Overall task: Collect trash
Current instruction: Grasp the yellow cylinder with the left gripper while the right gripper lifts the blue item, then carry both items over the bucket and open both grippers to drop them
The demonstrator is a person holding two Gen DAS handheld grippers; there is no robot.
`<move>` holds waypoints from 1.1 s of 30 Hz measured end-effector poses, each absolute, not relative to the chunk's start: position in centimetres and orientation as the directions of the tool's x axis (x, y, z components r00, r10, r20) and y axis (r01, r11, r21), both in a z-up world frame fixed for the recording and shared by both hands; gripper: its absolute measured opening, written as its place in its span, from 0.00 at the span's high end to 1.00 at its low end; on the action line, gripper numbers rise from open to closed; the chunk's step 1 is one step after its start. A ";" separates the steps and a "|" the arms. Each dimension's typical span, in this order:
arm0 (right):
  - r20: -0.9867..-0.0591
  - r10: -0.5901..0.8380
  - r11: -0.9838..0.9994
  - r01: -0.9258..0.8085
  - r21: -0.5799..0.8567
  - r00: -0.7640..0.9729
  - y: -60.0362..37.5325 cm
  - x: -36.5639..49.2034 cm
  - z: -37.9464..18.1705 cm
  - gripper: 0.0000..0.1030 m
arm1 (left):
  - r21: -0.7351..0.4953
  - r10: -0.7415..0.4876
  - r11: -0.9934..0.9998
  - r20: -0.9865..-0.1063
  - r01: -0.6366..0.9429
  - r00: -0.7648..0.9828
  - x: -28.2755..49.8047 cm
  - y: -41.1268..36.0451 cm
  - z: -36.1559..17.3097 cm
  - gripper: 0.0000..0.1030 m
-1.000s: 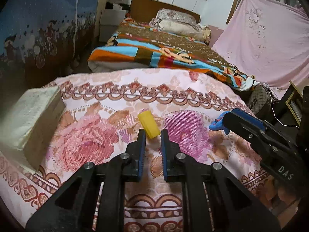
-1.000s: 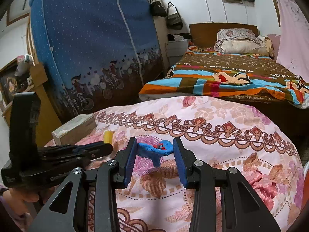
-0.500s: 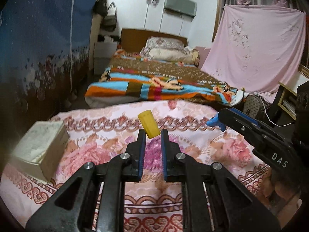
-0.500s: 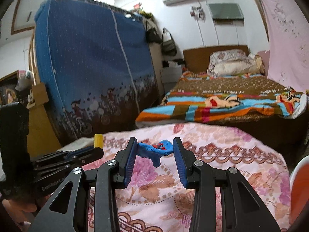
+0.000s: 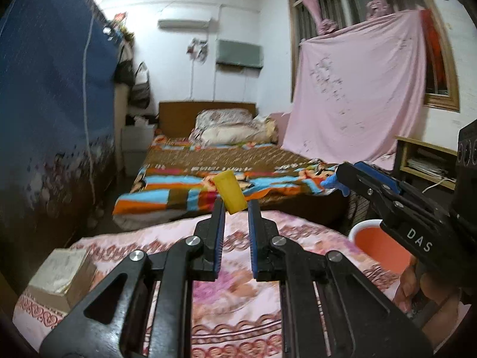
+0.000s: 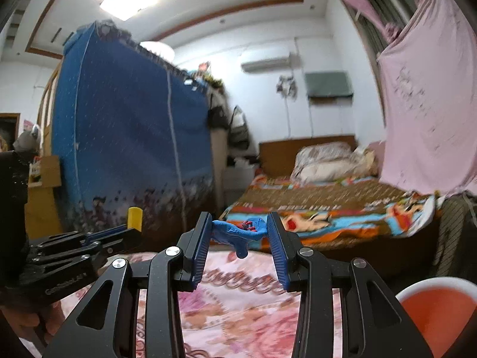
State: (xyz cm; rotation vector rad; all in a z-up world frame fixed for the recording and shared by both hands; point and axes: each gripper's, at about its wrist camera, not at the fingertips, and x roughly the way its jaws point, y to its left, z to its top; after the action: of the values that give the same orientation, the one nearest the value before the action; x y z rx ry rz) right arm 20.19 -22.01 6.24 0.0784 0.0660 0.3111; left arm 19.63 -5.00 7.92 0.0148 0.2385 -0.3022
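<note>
My left gripper (image 5: pixel 235 207) is shut on a small yellow plastic piece (image 5: pixel 230 191) and holds it in the air above the pink floral cloth (image 5: pixel 238 313). It also shows in the right wrist view (image 6: pixel 134 217). My right gripper (image 6: pixel 240 223) is shut on a blue and red scrap (image 6: pixel 240 232), also raised; the scrap shows in the left wrist view (image 5: pixel 333 183). An orange bin with a white rim (image 5: pixel 377 243) stands low to the right, also in the right wrist view (image 6: pixel 438 310).
A tissue box (image 5: pixel 61 274) lies on the cloth at the left. A bed with a striped blanket (image 5: pixel 226 176) stands behind, a blue wardrobe (image 5: pixel 50 119) at the left, a pink sheet (image 5: pixel 357 101) at the right.
Both grippers have lifted up from the cloth with their pieces held. The views have tilted upward, and the orange bin has come into view at the right.
</note>
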 end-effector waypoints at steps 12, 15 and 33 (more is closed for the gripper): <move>0.088 0.136 0.985 -0.144 0.095 0.987 -27.7 16.3 8.3 0.65 | 0.087 -0.410 0.902 -0.130 0.423 0.903 16.7 -10.5 10.3 1.00; 0.099 0.099 0.987 -0.111 0.115 0.990 -29.2 15.7 8.4 0.65 | 0.101 -0.441 0.886 -0.125 0.453 0.889 16.4 -12.0 10.6 1.00; 0.022 -0.098 0.969 0.090 0.232 0.995 -37.6 14.5 7.0 0.65 | 0.121 -0.598 0.774 -0.184 0.622 0.780 15.6 -20.3 9.2 1.00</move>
State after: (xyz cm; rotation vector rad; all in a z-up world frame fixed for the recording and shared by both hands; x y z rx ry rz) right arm 14.53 -37.61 7.03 0.2330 -0.0331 -0.0949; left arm 15.59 -20.33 9.19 0.1789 0.1380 -0.6627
